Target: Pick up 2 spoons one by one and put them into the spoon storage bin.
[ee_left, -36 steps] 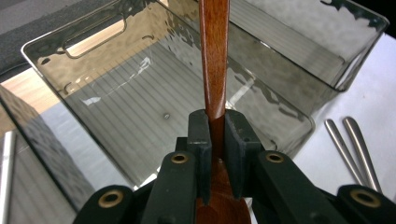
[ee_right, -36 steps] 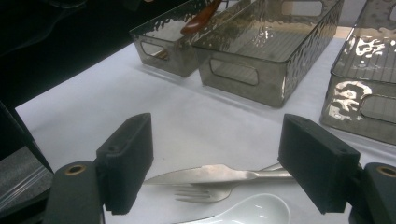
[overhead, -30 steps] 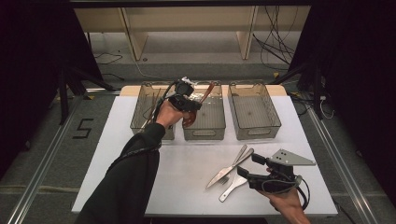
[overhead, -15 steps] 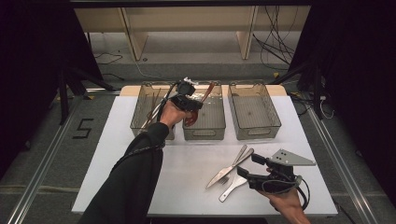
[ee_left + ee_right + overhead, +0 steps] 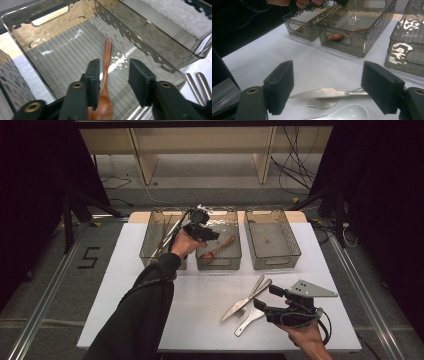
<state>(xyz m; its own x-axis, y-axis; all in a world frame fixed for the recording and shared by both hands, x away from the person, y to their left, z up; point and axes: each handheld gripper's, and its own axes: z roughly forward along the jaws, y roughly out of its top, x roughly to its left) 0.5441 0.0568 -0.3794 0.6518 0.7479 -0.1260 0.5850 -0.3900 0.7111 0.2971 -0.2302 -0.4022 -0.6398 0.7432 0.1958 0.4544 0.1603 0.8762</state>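
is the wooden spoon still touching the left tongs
Cannot tell. In the left gripper view the tongs, which have just been opening, stand clear of the wooden spoon on one side, but it overlaps the other pad.

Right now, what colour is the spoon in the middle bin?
Reddish-brown, a wood tone. The spoon shows best in the left gripper view.

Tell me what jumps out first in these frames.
Three clear bins sit in a row at the table's far side; the left gripper hangs over the middle bin, jaws just opened, a wooden spoon between them and lying in the bin. Near the front edge, the right gripper stands open before a knife, fork and white spoon.
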